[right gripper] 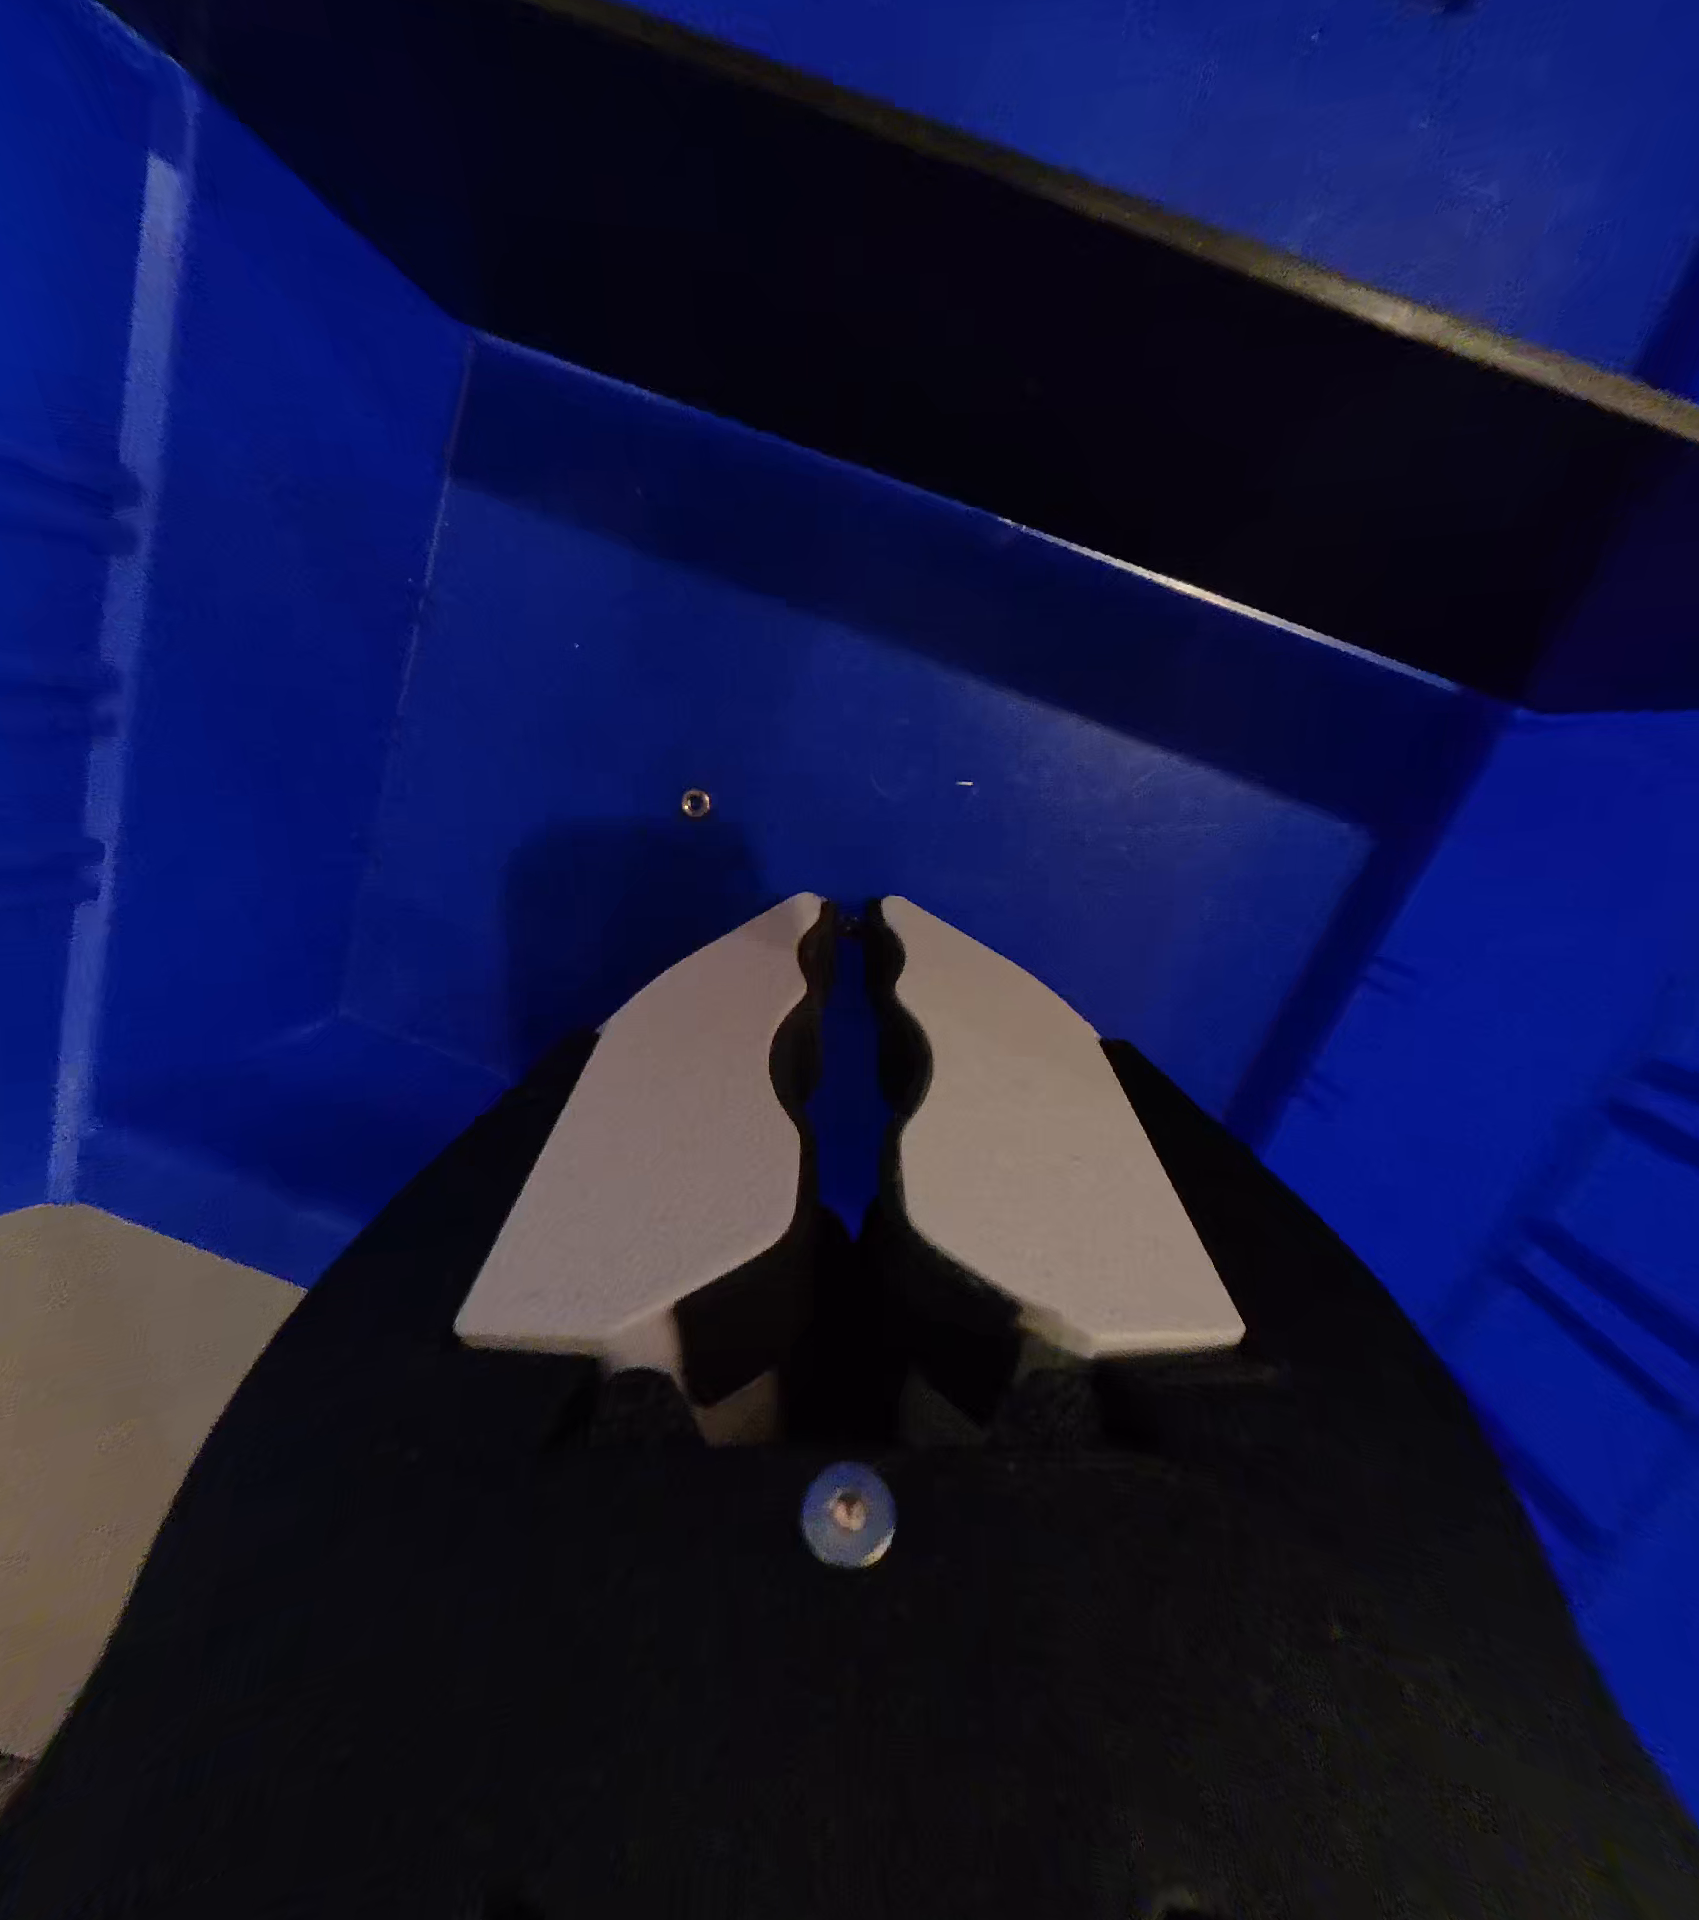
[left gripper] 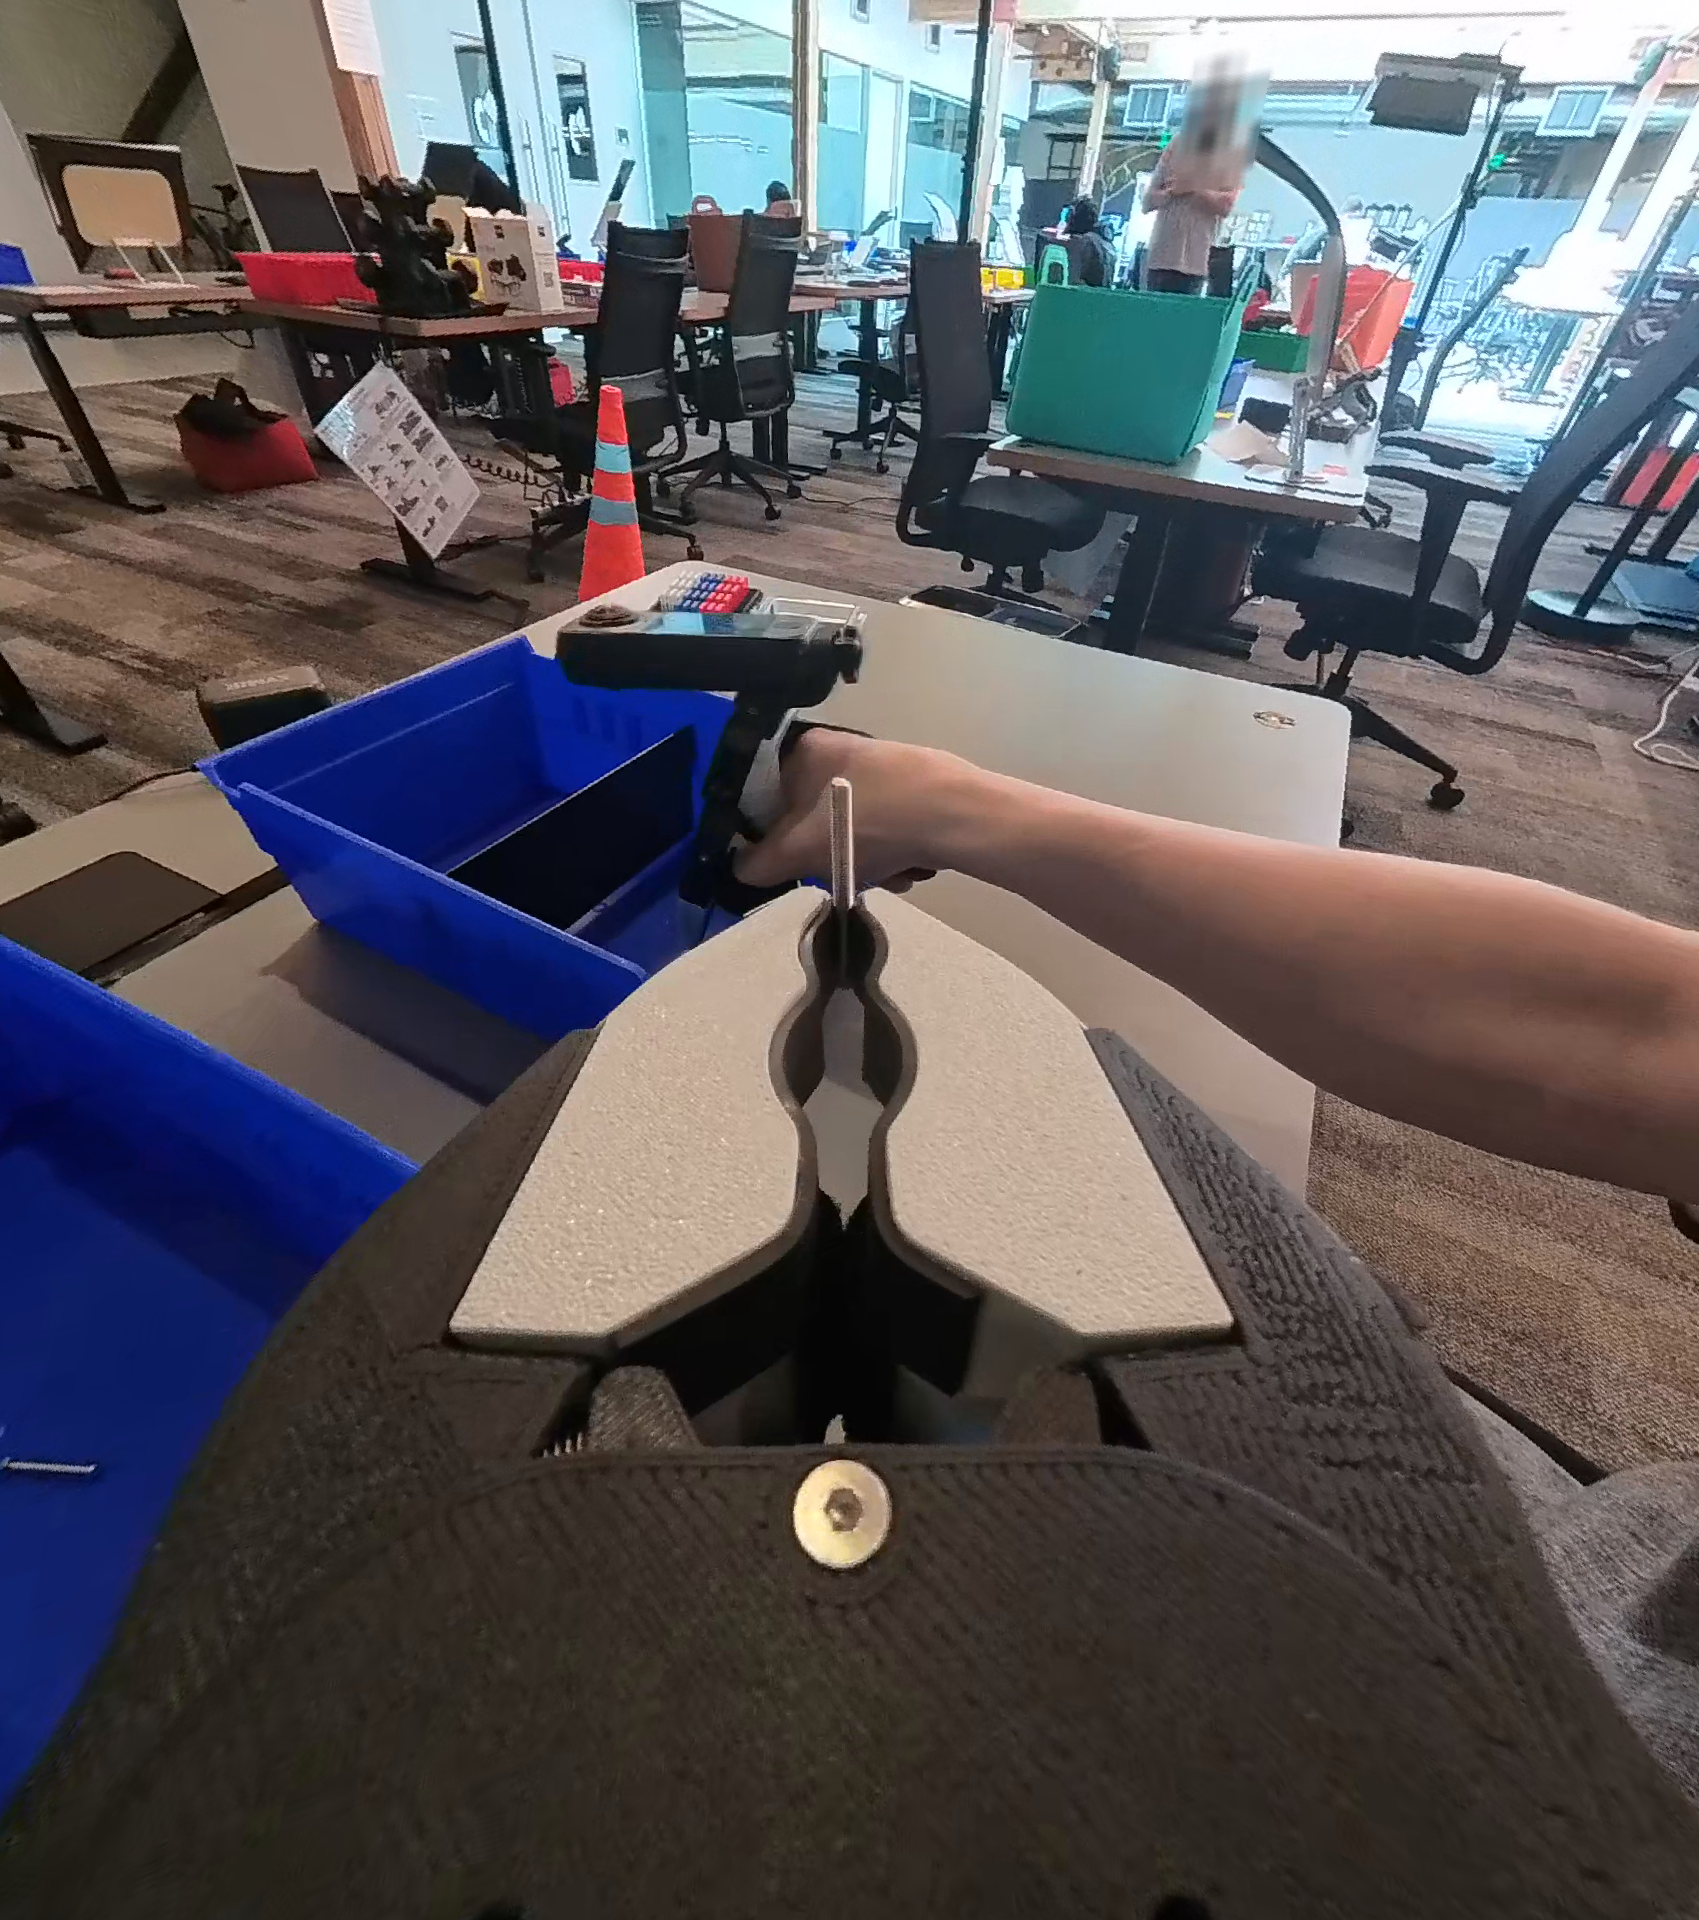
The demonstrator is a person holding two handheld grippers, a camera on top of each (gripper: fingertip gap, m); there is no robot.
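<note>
At nine o'clock we had a near blue bin [left gripper: 45,1195] with two loose screws [left gripper: 47,1467] on its floor. Our left hand-held gripper [left gripper: 840,925] pinched a threaded rod [left gripper: 841,842] upright at its tips; we judged a steady squeeze would keep it vertical. At eleven o'clock the far blue bin [left gripper: 388,821] took our right hand [left gripper: 855,821], forearm level, its right hand-held gripper [right gripper: 853,912] nearly pressed together on something tiny, a small nut [right gripper: 694,801] lying just beside.

An open-plan office doubling as a lab: rows of desks [left gripper: 471,317], mesh chairs [left gripper: 970,416], carpet [left gripper: 201,582], glass partitions [left gripper: 751,114], blue bins [left gripper: 429,790], a traffic cone [left gripper: 613,488].
</note>
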